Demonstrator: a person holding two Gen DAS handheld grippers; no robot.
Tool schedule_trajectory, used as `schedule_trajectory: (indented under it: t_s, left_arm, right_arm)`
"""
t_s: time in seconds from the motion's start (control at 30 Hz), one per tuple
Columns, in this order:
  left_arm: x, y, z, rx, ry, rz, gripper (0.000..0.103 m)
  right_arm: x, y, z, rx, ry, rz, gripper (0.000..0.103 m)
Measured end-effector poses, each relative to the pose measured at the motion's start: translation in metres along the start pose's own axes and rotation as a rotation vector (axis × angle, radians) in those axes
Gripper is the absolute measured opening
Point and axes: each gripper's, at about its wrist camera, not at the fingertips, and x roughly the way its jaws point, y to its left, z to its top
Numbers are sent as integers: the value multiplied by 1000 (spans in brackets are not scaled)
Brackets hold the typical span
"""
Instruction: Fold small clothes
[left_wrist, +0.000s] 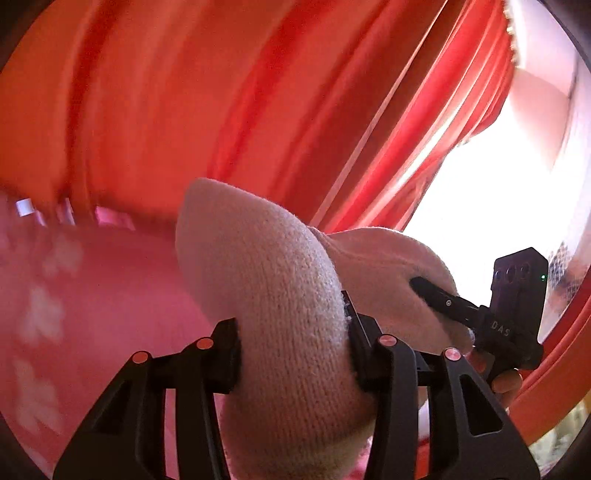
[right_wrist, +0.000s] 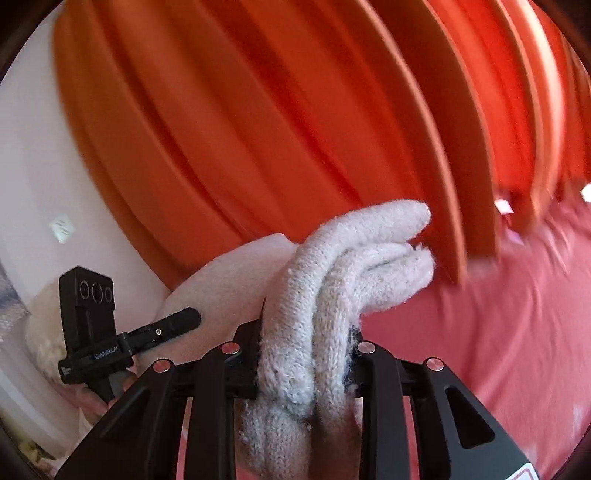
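Note:
A cream knitted glove hangs in the air between both grippers. My left gripper is shut on its broad, rounded end, pads pressing the knit from both sides. My right gripper is shut on the other end, where the glove's knit fingers stick out past the jaws, toward the right. In the left wrist view the right gripper's finger lies against the cloth at the right. The right wrist view shows the left gripper's finger at the left, against the glove's pale far part.
A red-orange pleated curtain fills the background in both views. A pink bedspread with pale flower prints lies below. A bright window is beside the curtain, and a white wall stands at the left. A hand grips the right tool.

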Motion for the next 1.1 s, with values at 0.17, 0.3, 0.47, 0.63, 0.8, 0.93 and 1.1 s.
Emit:
schedule_trajectory:
  t_s: [0.17, 0.3, 0.47, 0.63, 0.8, 0.93, 1.1]
  left_arm:
    - [6, 56, 17, 1, -52, 128, 55]
    - [68, 171, -52, -189, 127, 359, 83]
    - [80, 243, -99, -468, 181, 392, 83]
    - [96, 248, -82, -455, 130, 363, 96]
    - [126, 259, -101, -527, 214, 294, 96]
    - [130, 264, -100, -548, 207, 199, 73]
    - [115, 230, -65, -334, 123, 189, 45]
  right_arm:
    - [81, -10, -3, 69, 38, 11, 30]
    - [186, -80, -83, 249, 254, -182, 46]
    - [226, -124, -122, 403, 380, -169, 51]
    - [263, -130, -117, 348, 373, -194, 73]
    - [303, -138, -140, 385, 465, -117, 75]
    - [305, -132, -139, 366, 457, -83, 46]
    - [263, -91, -104, 252, 289, -34, 23]
